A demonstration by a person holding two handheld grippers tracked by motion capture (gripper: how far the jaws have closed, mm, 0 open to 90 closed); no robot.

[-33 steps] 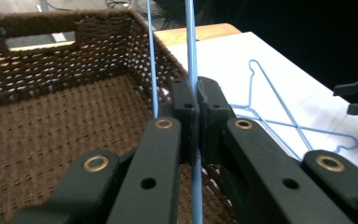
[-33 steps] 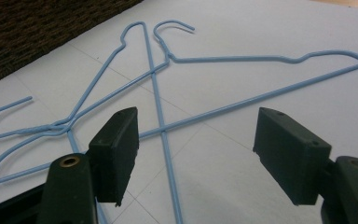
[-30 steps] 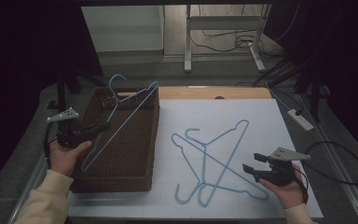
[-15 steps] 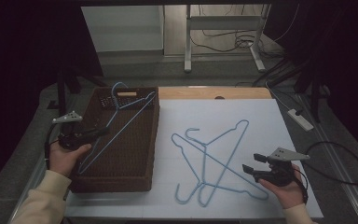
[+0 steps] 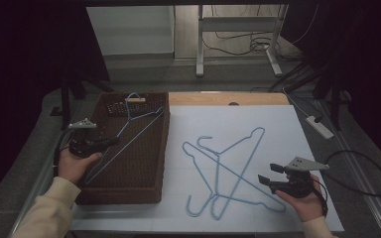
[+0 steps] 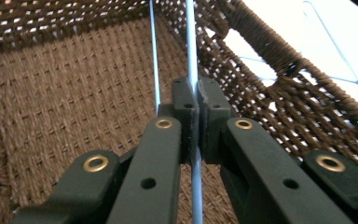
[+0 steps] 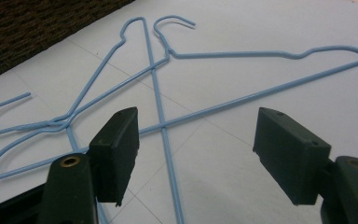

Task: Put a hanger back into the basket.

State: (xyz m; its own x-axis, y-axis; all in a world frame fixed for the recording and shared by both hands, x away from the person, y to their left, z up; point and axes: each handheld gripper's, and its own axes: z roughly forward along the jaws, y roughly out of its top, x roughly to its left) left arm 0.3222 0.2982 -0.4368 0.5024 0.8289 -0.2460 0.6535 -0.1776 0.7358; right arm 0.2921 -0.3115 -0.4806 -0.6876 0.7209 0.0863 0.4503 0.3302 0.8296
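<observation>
Wire hanger (image 5: 124, 136) being lowered into the woven basket (image 5: 161, 163) at the left of the table, its hook toward the far wall and its long bar slanting to the near left. The left gripper (image 5: 110, 142) is clenched on the thin blue wire, pads meeting around it (image 6: 193, 70). The right gripper (image 5: 267, 179) hangs released, jaws wide, beside two more hangers (image 5: 223, 168) lying crossed on the white sheet (image 5: 278, 119). Such wire is judged light, springy and slick, so a pinch near a bend or the twisted neck should resist swivelling. Whether the hanger touches the basket floor cannot be made out; the surroundings are dark.
</observation>
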